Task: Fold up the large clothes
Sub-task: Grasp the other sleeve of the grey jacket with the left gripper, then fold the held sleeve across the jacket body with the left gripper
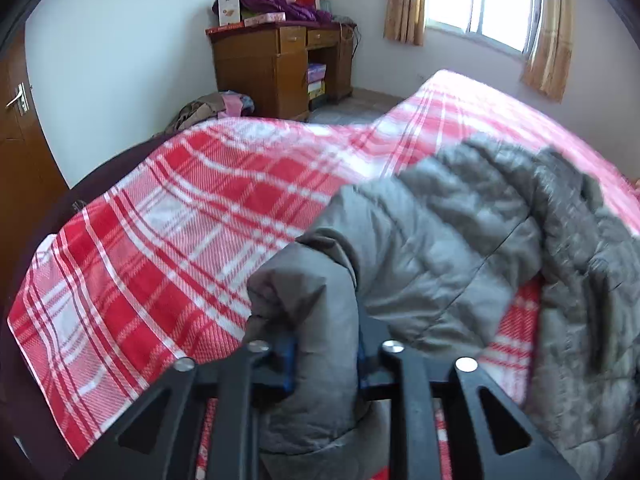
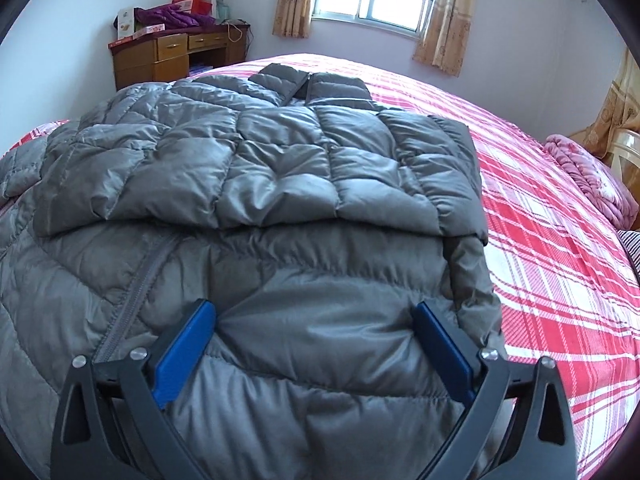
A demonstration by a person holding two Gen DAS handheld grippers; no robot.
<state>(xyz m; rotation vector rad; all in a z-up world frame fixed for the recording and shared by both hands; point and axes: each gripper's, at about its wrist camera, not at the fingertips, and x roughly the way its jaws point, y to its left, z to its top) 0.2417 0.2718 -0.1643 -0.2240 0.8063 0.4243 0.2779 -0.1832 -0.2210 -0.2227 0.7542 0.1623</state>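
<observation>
Partly folded, the grey puffer jacket (image 2: pixel 280 168) lies on the bed (image 2: pixel 560 240); left gripper (image 1: pixel 326 360) fingers pinch its sleeve (image 1: pixel 316 320), right gripper (image 2: pixel 314 344) fingers spread wide over its hem.

Each tool is a black plastic frame of angled struts with triangular cut-outs, joined by round silver pivot screws. The left gripper (image 1: pixel 326 364) shows four such screws across its linkage and thin blue pads inside its jaws. The right gripper (image 2: pixel 314 320) carries longer, bright blue pads (image 2: pixel 188 350) on curved dark grey arms.
</observation>
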